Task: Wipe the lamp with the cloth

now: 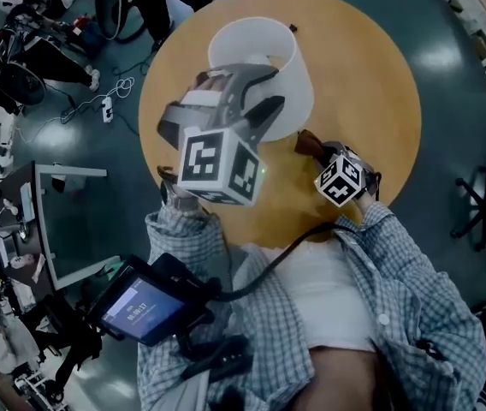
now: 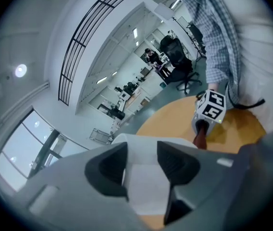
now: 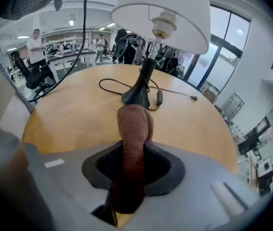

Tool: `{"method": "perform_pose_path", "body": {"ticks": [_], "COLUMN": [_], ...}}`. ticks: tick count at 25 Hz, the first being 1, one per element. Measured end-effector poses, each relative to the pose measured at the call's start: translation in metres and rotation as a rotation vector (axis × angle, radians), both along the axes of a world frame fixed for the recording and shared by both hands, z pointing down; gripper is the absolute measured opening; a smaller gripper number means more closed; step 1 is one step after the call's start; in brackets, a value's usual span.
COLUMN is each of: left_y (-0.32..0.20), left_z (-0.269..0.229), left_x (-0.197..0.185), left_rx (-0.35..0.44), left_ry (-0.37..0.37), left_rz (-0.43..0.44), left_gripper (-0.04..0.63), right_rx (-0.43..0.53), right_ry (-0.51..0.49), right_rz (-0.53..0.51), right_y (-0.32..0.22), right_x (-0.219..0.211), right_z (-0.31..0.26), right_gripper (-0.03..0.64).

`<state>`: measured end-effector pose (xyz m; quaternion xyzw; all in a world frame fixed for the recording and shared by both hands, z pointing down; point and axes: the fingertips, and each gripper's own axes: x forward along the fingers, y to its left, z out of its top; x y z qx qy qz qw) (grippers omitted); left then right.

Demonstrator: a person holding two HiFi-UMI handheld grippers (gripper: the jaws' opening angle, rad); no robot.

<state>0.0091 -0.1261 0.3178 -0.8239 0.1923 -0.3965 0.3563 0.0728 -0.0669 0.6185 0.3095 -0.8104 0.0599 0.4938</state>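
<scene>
A: Brown cloth (image 3: 135,129), clamped where?
B: Between the right gripper's (image 3: 132,166) jaws, above the table (image 3: 69,114).
A: Left gripper (image 2: 141,153)?
B: Spread wide at the lamp (image 3: 163,8); couldn't tell any touch. Stood upright, mid-table.

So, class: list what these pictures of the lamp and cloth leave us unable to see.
Left gripper view: whether the left gripper's tongs press the lamp shade; white fills the gap.
Head view: the lamp base, hidden by that gripper and the shade.
Right gripper view: the cloth's lower end, hidden inside the right gripper clamping it.
</scene>
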Motion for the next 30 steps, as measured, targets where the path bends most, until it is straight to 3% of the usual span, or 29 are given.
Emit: {"method": "perform_pose_path", "body": {"ticks": [4,8,12,13,22,23,26,30], "left_y": [0.005,0.005,0.009,0.009,0.008,0.012,0.033,0.050], "left_z": [-0.002,0.001,0.004,0.004,-0.018,-0.024,-0.043,-0.022], "left_x": [-0.002,-0.007,-0.007,-0.006,-0.019,-0.023,-0.035,-0.065], "left_rx": [0.010,-0.003,-0.033,-0.038,-0.047,-0.056,-0.095,-0.208], "left_ry": [0.030,0.051,0.094,0.107,0.330,0.381,0.554,0.777], "left_rz": [-0.021,-0.022,-0.016,-0.015,-0.060,-0.068,-0.081,-0.210], "left_gripper": [0.196,0.200,0.243,0.247,0.250,0.243,0.189,0.068], "right_rx": [-0.020,-0.018,-0.083,-0.087,-0.031,-0.008,0.098,0.187], "right_ry": [0.035,0.008,-0.045,-0.051,-0.123,-0.140,-0.239,-0.432], "right_rz": [0.006,0.041,0.048,0.046,0.074,0.089,0.166,0.262], "right_y": [0.006,-0.001,0.002,0.002,-0.004,-0.006,-0.009,-0.007], "right_x": [0.002,-0.001,-0.007,-0.009,-0.010,-0.008,0.005,0.011], "right_z": [0.022,0.030,0.035,0.034,0.013,0.006,-0.029,-0.061], "right_gripper": [0.107,0.132,0.308,0.318,0.319,0.306,0.178,0.044]}}
